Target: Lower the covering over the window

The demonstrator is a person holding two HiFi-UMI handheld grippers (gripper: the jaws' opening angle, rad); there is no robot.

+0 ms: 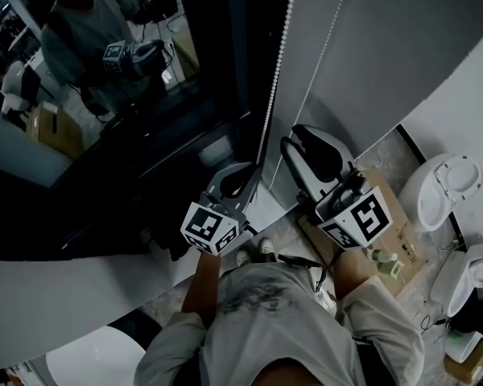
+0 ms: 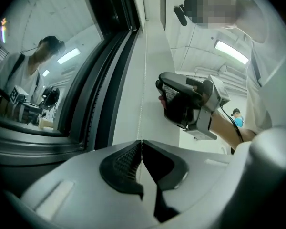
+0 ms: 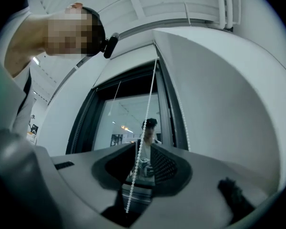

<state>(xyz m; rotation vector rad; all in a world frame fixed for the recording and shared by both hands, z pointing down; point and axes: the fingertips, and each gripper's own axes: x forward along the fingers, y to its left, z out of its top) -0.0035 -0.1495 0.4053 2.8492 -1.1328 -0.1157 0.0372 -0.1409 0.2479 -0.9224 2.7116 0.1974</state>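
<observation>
Two grippers in my charge: left gripper [image 2: 142,143] clamps the white beaded blind chain [image 3: 146,109]; right gripper [image 3: 143,149], wide, straddles it untouched.

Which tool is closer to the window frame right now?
Left. The left tool is shut on the bead chain right beside the window frame. The right tool, open, sits farther along the white wall.

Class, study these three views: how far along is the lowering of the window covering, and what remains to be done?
Done: little shows yet. The window glass is bare and reflects the person. In hand: the left gripper is shut on the bead chain. The right gripper is open, with the chain running between its jaws, unpressed. Left: probably the right grips higher up and the pulling goes on until the glass is covered.
</observation>
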